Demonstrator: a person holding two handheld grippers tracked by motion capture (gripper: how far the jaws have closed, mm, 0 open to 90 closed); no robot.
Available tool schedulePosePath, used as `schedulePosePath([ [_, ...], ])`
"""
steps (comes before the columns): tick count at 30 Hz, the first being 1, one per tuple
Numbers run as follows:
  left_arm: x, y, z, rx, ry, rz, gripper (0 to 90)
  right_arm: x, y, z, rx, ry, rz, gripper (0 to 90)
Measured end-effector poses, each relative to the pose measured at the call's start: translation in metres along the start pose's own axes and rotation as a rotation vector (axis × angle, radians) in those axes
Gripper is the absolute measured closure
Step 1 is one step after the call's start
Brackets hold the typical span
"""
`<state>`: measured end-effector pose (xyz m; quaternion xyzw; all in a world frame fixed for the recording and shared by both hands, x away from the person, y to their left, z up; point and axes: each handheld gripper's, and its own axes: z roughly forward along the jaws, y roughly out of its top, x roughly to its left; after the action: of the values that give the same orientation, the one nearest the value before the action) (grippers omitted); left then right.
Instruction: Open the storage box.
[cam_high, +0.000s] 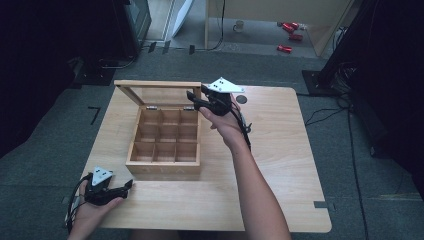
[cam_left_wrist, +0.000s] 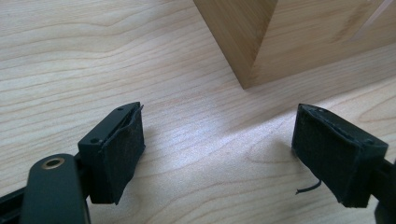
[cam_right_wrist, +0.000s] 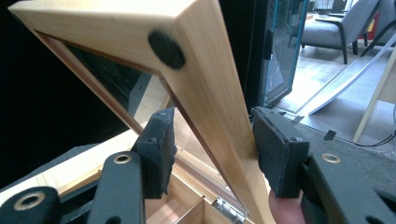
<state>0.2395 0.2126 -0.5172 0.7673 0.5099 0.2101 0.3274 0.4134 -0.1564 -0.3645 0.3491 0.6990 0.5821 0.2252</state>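
At the near left corner of the tabletop (cam_high: 280, 165) the left claw (cam_high: 127, 186) rests low on the wood with its jaws spread wide and nothing between them. In the left gripper view its pads (cam_left_wrist: 122, 151) frame bare wood grain, and the near left corner of the wooden tea box (cam_high: 164, 140) rises just beyond them, apart from the jaws.

The box sits left of the tabletop's middle, its nine compartments all empty as far as the high view shows. Its glass-paned lid (cam_high: 157, 92) stands upright on the hinges at the back edge.

At the lid's right-hand side the right claw (cam_high: 192, 97) straddles the wooden frame: in the right gripper view one pad (cam_right_wrist: 161, 149) sits on the glass side and the other on the outer side. The jaws look part-open around the frame (cam_right_wrist: 205, 93); I cannot tell whether either pad actually presses on it.

My reading is that the lid work is the step in hand. The box is fully open; whether the lid is about to be released or swung down cannot be judged here. Nothing has been put in the compartments.

The tabletop is pale wood with rounded corners and a dark round plug (cam_high: 242, 99) near its far edge. Around it lies grey carpet with cables; beyond are red objects (cam_high: 289, 35) and a white mug (cam_high: 239, 25) on the floor, and dark equipment at both sides.
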Motion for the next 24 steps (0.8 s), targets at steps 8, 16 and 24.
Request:
schedulePosePath([
  [8, 0.000, 0.000, 0.000, 0.000, 0.001, 0.000, 17.4, -0.012, 0.000, 0.013, 0.008, 0.004, 0.049, 50.5],
  [16, 0.000, 0.000, 0.000, -0.001, -0.002, -0.003, 17.3, -0.025, -0.009, 0.027, 0.019, 0.009, 0.108, 50.1],
  [24, 0.001, 0.001, 0.001, 0.000, -0.007, -0.003, 17.3, -0.033, -0.008, 0.033, 0.016, -0.037, 0.085, 60.4],
])
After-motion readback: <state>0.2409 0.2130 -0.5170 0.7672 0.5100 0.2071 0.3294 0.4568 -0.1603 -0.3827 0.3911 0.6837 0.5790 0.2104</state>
